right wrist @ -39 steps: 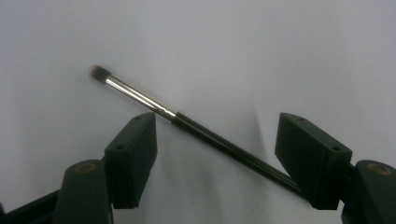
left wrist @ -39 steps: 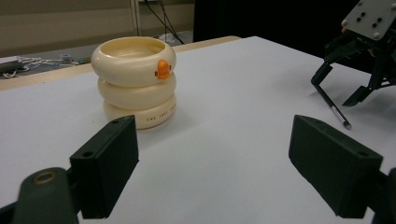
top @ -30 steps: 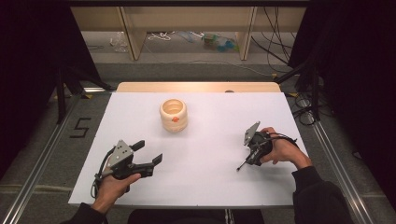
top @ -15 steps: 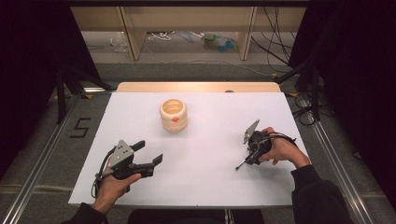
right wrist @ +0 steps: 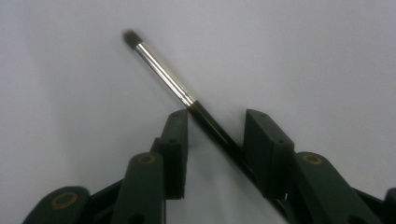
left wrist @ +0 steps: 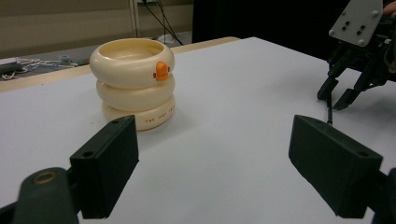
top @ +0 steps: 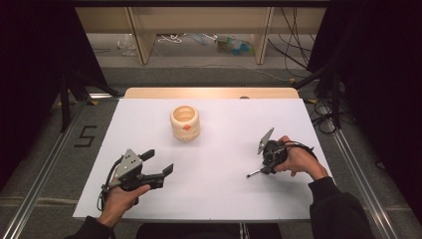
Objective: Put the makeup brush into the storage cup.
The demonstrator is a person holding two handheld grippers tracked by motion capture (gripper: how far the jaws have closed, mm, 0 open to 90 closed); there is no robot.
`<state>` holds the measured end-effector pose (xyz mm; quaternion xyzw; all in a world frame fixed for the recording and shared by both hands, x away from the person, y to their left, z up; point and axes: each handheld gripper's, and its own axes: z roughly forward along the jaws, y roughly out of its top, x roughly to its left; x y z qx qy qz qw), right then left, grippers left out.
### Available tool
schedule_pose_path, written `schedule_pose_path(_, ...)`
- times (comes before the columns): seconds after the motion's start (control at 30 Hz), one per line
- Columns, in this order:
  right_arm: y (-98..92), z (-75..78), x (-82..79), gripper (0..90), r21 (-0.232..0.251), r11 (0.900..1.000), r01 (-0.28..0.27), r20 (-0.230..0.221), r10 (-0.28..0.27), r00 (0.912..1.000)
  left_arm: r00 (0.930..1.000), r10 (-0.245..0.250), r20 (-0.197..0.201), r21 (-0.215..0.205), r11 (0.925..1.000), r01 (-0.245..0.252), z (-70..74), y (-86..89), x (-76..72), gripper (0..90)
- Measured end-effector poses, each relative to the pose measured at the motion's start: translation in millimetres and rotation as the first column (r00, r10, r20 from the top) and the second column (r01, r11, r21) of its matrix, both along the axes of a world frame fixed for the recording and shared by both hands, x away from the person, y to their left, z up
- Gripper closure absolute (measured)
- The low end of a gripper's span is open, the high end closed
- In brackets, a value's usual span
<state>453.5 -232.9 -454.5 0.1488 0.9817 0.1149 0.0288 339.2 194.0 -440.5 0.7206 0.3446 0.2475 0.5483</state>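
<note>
Right gripper (right wrist: 212, 123): jaws just been closing around brush (right wrist: 161, 72), handle slanting between them, gap visible, not yet clamped. Brush lies on white surface (top: 219, 189), bristle tip pointing away from gripper. Left gripper (left wrist: 212, 158): jaws wide apart, nothing between, hovering near cream ringed holder (left wrist: 133, 81).

Progress, judged: early; brush not yet gripped or lifted, holder untouched.

Writing: small red text on holder's bottom ring, unreadable; floor marking "5" (top: 85, 135).
</note>
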Motion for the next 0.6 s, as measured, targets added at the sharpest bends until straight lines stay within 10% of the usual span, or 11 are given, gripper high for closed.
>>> schedule_pose_path(0.6,13.0,0.9,-4.3,77.5,-0.072,0.997,-0.036,-0.013,0.035,0.9993,0.9999,0.003,-0.011,-0.013,0.9999,-0.003,-0.7,-1.0,-1.2,16.0)
